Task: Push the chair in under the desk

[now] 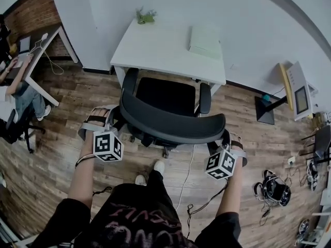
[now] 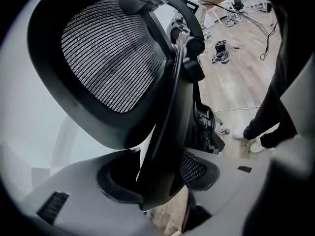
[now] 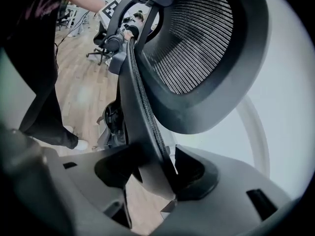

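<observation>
A black mesh office chair (image 1: 166, 95) faces the white desk (image 1: 155, 53), and its seat front reaches the desk's near edge. The curved backrest (image 1: 173, 127) is nearest to me. My left gripper (image 1: 116, 121) is shut on the left end of the backrest, and my right gripper (image 1: 224, 139) is shut on its right end. In the left gripper view the jaws (image 2: 157, 181) clamp the dark frame of the backrest (image 2: 110, 63). In the right gripper view the jaws (image 3: 152, 173) pinch the edge of the backrest (image 3: 197, 43).
On the desk are a small plant (image 1: 145, 16) and a white box (image 1: 205, 41). A second desk (image 1: 44, 48) with a seated person (image 1: 15, 94) is at the left. At the right are a screen on a stand (image 1: 299, 91) and cables (image 1: 273, 190) on the wooden floor.
</observation>
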A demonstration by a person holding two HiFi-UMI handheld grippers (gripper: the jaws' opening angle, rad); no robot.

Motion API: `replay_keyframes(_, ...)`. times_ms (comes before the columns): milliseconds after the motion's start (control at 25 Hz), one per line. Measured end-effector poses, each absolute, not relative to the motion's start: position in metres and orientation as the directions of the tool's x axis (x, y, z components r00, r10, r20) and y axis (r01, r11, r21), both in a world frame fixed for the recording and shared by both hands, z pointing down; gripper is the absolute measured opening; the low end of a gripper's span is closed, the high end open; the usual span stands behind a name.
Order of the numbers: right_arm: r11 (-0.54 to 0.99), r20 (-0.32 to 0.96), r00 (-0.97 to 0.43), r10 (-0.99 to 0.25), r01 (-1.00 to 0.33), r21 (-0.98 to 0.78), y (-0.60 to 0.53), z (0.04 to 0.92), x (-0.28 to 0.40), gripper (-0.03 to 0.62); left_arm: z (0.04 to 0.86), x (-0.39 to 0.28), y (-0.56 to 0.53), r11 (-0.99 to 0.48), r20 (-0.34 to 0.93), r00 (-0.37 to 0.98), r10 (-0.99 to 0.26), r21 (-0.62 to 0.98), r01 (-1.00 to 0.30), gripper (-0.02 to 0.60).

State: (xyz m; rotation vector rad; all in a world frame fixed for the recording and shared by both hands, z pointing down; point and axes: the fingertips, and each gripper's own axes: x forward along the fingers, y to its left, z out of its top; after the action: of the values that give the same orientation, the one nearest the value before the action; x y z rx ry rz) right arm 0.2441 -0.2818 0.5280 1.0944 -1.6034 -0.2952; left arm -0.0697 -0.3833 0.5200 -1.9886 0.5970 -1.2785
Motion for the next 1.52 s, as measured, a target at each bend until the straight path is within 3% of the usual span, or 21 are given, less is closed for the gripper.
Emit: replay_keyframes(1520,0.570,0.627,-0.014,-0.779,-0.434,0.698,-0.425,0.531,0.303,0.244,0.520,-0.017,-0.507,-0.661,0.602,0.349,-0.718,-0.747,-0.070,0.242)
